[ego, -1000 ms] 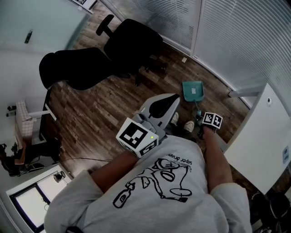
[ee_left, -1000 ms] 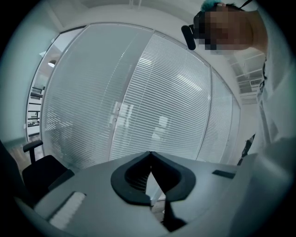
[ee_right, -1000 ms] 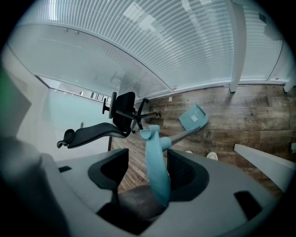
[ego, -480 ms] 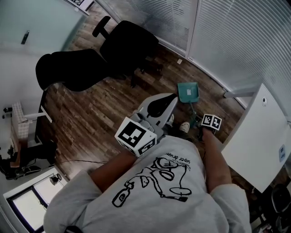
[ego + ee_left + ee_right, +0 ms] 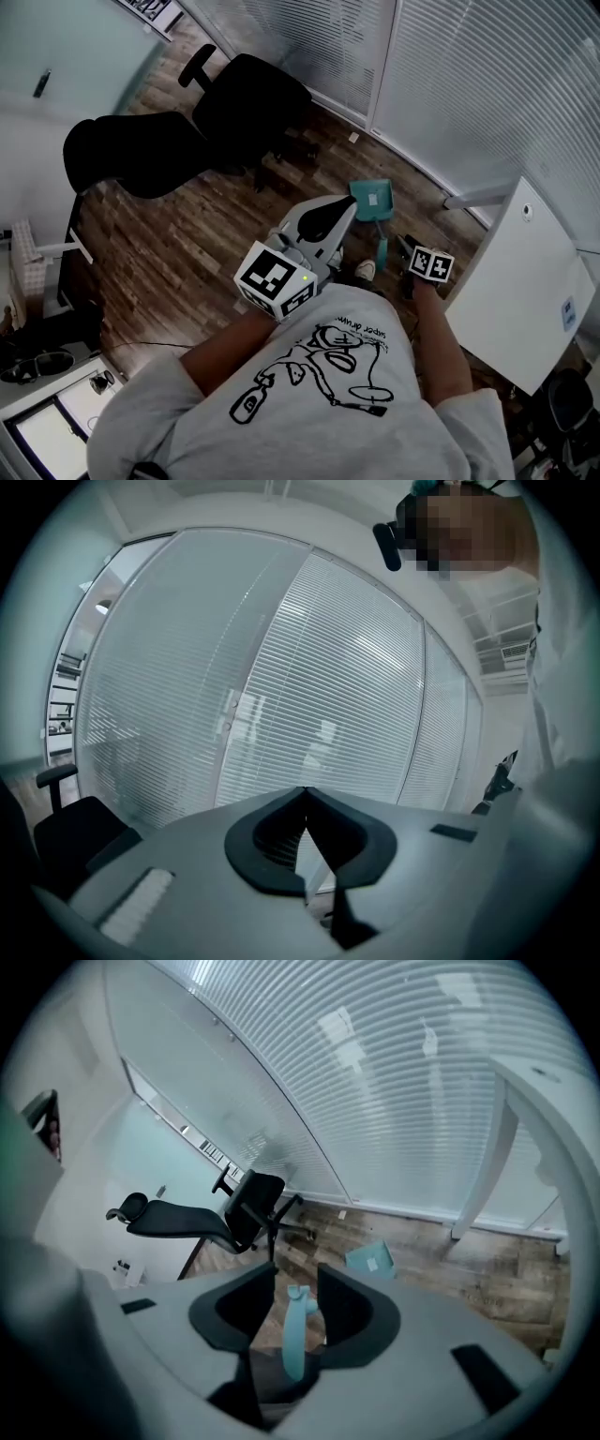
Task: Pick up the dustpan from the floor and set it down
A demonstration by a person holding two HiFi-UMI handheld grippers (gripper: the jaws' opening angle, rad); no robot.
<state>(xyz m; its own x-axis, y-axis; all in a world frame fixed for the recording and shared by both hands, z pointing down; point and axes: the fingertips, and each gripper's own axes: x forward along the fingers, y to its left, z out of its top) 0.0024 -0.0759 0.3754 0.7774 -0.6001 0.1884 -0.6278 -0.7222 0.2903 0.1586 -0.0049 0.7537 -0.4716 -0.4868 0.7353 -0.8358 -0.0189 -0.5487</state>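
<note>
- On the wood-plank floor (image 5: 187,244) by the slatted glass wall (image 5: 469,84) we see the teal dustpan (image 5: 371,199). Its pan faces the blinds and its handle (image 5: 382,251) runs back toward us. We cannot tell whether the pan rests on the boards or hangs just clear of them.
- In the right gripper view, that handle stands between the jaws of our right gripper (image 5: 297,1269), its upper end just short of the jaw tips. The pan shows farther off, past the jaw on that view's right.
- Those jaws have just been closing and now stand partway in. A sliver of floor shows on each side of the handle, so the pads bracket it without clamping it.
- In the head view, the right gripper's marker cube (image 5: 431,265) sits near the handle at the end of our outstretched right arm.
- Our left gripper (image 5: 305,791) points at the blinds with its jaw tips meeting and nothing between them.
- A shoe (image 5: 366,271) lies just beside the handle's near end.
- Two black office chairs (image 5: 248,103) stand left of the dustpan, well apart from it, and a white table (image 5: 511,281) stands to its right.
</note>
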